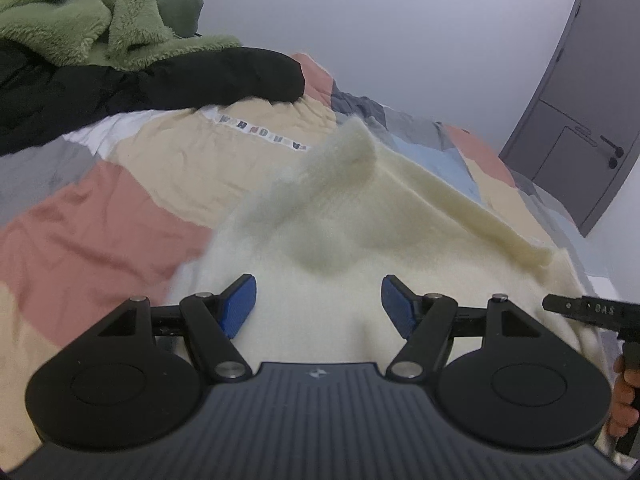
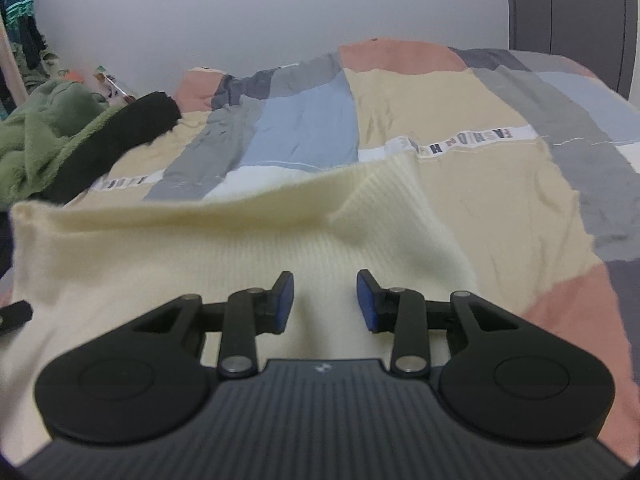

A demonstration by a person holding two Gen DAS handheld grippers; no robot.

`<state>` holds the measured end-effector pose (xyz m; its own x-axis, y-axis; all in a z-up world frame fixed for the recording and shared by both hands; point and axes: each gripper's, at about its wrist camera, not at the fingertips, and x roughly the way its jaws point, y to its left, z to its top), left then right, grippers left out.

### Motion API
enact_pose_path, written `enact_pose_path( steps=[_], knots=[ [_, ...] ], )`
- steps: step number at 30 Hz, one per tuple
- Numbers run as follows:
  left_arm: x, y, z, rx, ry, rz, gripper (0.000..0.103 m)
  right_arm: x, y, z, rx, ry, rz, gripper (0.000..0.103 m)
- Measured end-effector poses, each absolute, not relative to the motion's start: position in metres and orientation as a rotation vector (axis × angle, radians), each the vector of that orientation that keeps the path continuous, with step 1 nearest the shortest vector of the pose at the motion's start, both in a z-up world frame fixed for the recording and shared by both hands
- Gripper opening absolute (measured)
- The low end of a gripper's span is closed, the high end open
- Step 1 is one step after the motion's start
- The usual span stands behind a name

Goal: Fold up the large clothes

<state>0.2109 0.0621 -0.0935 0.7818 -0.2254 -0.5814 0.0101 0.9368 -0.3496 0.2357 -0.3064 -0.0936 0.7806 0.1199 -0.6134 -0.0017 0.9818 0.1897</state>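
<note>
A cream knit sweater (image 1: 360,232) lies on the patchwork bedspread (image 1: 100,216), partly folded, with a sleeve running to the right. It also shows in the right wrist view (image 2: 248,248), with a ribbed fold near its far edge. My left gripper (image 1: 318,304) is open just above the sweater's near part, blue pads wide apart, nothing between them. My right gripper (image 2: 325,298) is open over the sweater too, empty. The right gripper's body shows at the right edge of the left wrist view (image 1: 588,312).
A black garment (image 1: 152,88) and a green fleece (image 1: 92,12) are heaped at the bed's far left; they also show in the right wrist view (image 2: 120,140). A grey door (image 1: 580,100) stands at the right. The bedspread (image 2: 500,184) stretches beyond the sweater.
</note>
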Motion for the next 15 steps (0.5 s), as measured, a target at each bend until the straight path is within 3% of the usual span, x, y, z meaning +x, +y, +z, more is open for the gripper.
enact_pose_path(
  steps=[5,9,15],
  knots=[
    [0.176,0.053,-0.084,-0.334,0.669,-0.174,0.074,0.187,-0.305,-0.08,0.151,0.662,0.086,0.038],
    [0.14,0.042,-0.072,-0.326,0.656,-0.222,0.074,0.148,-0.308,-0.066,0.139,0.624,0.079,0.051],
    [0.085,0.026,-0.059,-0.423,0.663,-0.316,0.075,0.097,-0.325,-0.06,0.273,0.592,0.052,0.052]
  ],
)
